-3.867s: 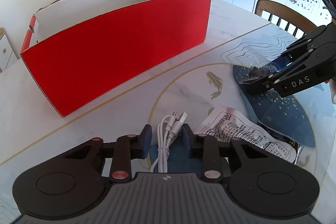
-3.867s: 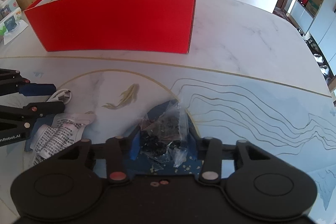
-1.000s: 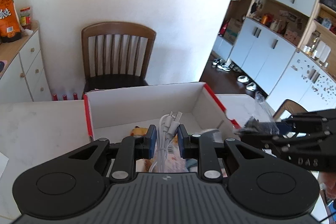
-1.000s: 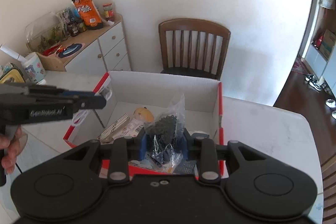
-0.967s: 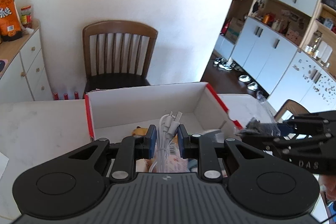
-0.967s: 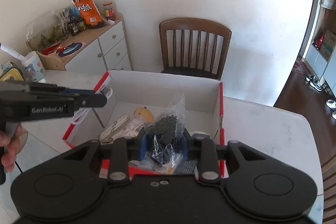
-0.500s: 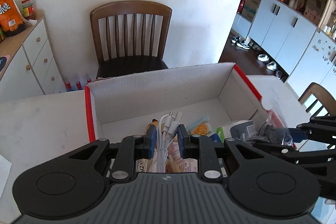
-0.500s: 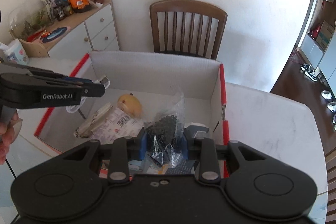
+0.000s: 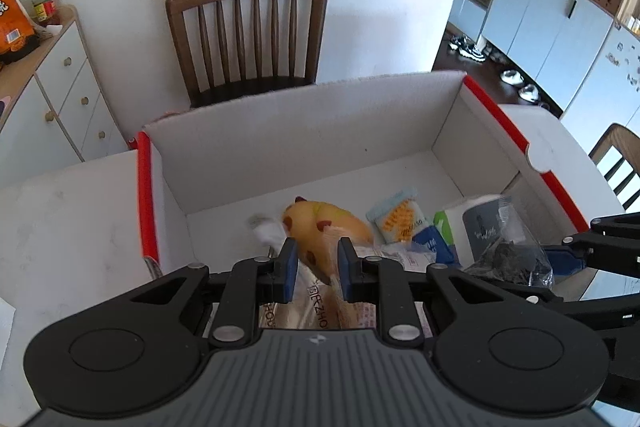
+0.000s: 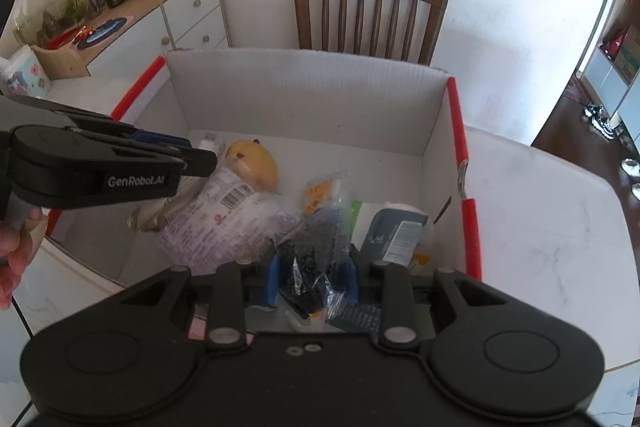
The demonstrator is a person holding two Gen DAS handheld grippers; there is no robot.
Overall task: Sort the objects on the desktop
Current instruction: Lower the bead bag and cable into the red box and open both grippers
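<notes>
The red cardboard box [image 9: 496,113] with white inside stands open on the table; it also shows in the right wrist view [image 10: 460,131]. My left gripper [image 9: 314,265] is open and empty above the box's left half. The white cable [image 9: 266,227] lies on the box floor below it. My right gripper [image 10: 312,277] is shut on a clear bag of dark bits [image 10: 316,255], held over the box's near right part; the bag also shows in the left wrist view [image 9: 508,255].
The box holds a yellow plush toy [image 10: 252,165], a printed snack bag [image 10: 228,219], a small orange packet [image 9: 400,219] and a grey-white carton [image 10: 394,231]. A wooden chair [image 9: 248,35] stands behind the box. A white sideboard [image 10: 160,11] with snacks is at left.
Both grippers moved down over the box. My left gripper opened and the white cable dropped to the box floor. My right gripper still holds the bag.
</notes>
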